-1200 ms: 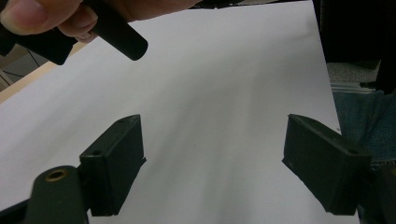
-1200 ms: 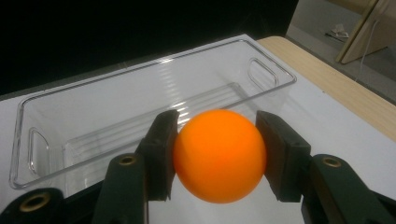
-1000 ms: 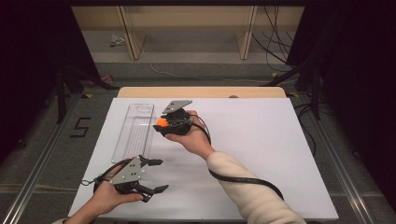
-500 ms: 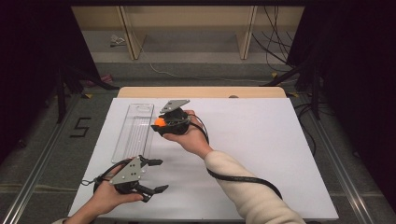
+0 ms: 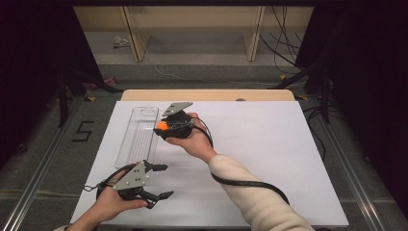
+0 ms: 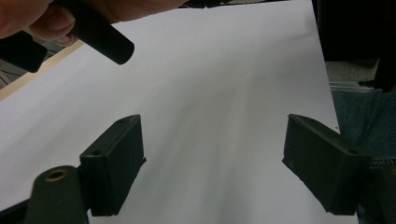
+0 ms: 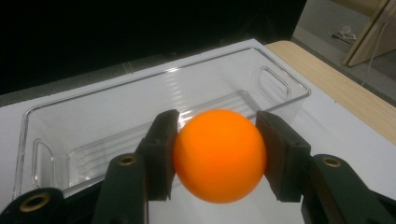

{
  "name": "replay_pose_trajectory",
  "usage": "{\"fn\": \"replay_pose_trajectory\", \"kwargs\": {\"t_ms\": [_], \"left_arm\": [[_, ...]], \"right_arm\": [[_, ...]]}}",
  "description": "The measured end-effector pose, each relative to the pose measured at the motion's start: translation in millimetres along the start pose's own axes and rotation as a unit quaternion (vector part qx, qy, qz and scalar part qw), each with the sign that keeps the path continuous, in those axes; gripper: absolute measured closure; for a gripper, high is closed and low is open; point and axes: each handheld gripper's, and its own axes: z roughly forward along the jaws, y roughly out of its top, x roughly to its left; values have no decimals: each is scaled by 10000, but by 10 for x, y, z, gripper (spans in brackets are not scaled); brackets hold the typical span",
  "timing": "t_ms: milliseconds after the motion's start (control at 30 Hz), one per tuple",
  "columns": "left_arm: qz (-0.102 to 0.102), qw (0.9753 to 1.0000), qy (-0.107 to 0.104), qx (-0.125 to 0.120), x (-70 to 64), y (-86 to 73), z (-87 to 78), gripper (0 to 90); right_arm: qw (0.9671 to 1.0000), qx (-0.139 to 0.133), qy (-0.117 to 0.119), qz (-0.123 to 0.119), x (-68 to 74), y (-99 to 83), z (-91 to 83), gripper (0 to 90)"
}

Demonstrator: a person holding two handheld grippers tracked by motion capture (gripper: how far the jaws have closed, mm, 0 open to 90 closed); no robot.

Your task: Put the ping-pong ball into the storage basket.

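My right gripper [image 5: 163, 127] barely shifts since a second ago, clamped on the orange ball [image 7: 219, 155] beside the clear tray [image 5: 139, 137]. My left gripper [image 5: 161, 181] stays wide open, low over the white table [image 5: 269, 159].

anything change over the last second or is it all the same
Almost nothing. The right tongs stay shut on the orange ball beside the clear plastic tray, perhaps a touch nearer it. The left tongs stay open, resting low at the table's near edge.
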Motion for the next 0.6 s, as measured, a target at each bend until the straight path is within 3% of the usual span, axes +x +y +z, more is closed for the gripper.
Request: {"fn": "replay_pose_trajectory", "kwargs": {"t_ms": [600], "left_arm": [[-4, 10000, -30, 14, -3, -1, 2, 198]], "right_arm": [[10000, 27, 67, -24, 29, 60, 102, 515]]}}
